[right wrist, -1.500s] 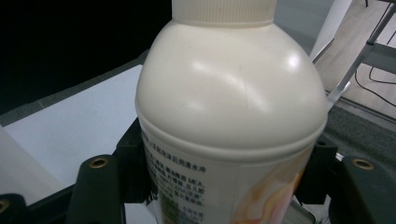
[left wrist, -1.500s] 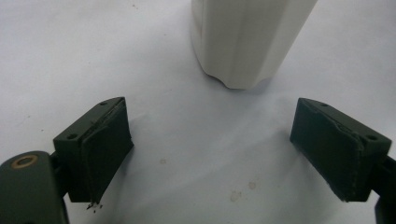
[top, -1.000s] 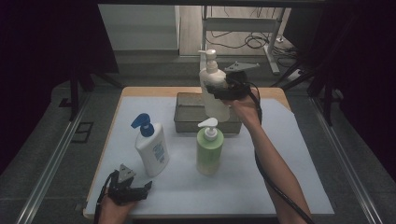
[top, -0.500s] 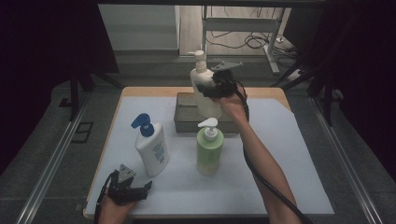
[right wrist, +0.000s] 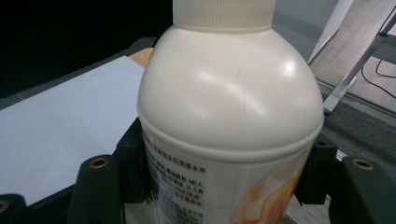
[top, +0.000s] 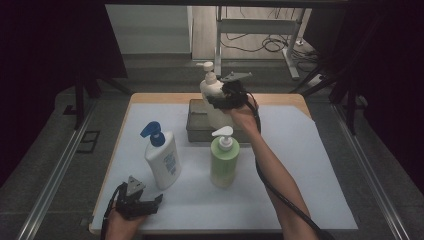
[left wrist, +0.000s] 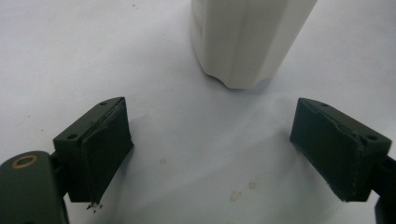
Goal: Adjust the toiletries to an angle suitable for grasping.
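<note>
A cream pump bottle (top: 211, 89) is upright at the back of the table, its lower part over the grey tray (top: 196, 125). My right gripper (top: 218, 101) is shut on its body; in the right gripper view both jaws press the sides of the cream pump bottle (right wrist: 229, 116) just below its shoulder. Whether its base touches the tray is hidden. My left gripper (top: 156, 201) rests open near the front left edge with nothing between its fingers. In the left gripper view the base of the white bottle (left wrist: 247, 42) stands just beyond the left gripper (left wrist: 212, 154).
A white bottle with a blue pump (top: 161, 157) and a green bottle with a white pump (top: 224, 160) stand upright mid-table on the white mat (top: 310, 165). Metal rails run along both sides of the table, and a stand's legs lie beyond the far edge.
My right hand has carried the cream bottle leftward and downward over the grey tray. The left gripper has stayed put.
</note>
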The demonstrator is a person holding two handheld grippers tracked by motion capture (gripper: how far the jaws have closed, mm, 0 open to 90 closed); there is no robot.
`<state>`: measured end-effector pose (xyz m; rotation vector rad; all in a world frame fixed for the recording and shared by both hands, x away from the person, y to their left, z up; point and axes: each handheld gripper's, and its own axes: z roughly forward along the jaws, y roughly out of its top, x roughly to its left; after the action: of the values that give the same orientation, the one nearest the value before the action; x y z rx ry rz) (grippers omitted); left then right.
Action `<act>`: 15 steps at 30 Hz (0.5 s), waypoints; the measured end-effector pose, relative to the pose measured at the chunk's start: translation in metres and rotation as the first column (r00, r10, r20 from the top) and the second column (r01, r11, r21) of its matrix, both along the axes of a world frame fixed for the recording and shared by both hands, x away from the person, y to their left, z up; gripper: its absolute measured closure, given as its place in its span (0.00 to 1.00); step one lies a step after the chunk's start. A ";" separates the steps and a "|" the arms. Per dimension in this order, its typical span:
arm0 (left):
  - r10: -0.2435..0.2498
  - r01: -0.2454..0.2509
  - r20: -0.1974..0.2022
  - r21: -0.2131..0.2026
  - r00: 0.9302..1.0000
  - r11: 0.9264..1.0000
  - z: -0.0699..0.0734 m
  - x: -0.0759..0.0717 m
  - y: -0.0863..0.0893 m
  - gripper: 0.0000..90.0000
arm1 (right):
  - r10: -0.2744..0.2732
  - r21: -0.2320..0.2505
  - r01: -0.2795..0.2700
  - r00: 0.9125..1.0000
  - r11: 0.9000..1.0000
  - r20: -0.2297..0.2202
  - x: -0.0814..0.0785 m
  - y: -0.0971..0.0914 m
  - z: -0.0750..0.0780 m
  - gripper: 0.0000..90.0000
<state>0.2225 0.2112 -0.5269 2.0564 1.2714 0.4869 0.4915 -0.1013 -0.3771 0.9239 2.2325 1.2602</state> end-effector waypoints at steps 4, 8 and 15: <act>0.000 0.000 0.000 0.000 1.000 1.000 0.000 0.000 0.000 0.13 | 0.007 -0.004 -0.007 1.000 1.000 -0.010 -0.001 0.000 -0.007 0.40; 0.000 0.000 0.000 0.000 1.000 1.000 0.000 0.000 0.000 0.13 | 0.012 -0.006 -0.012 1.000 1.000 -0.019 -0.003 -0.002 -0.014 0.40; 0.000 0.000 0.000 0.000 1.000 1.000 0.000 0.000 0.000 0.13 | 0.016 -0.014 -0.017 0.999 1.000 -0.032 -0.008 -0.007 -0.022 0.40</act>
<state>0.2225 0.2111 -0.5269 2.0565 1.2714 0.4874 0.4836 -0.1084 -0.3993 0.9279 2.2748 1.2437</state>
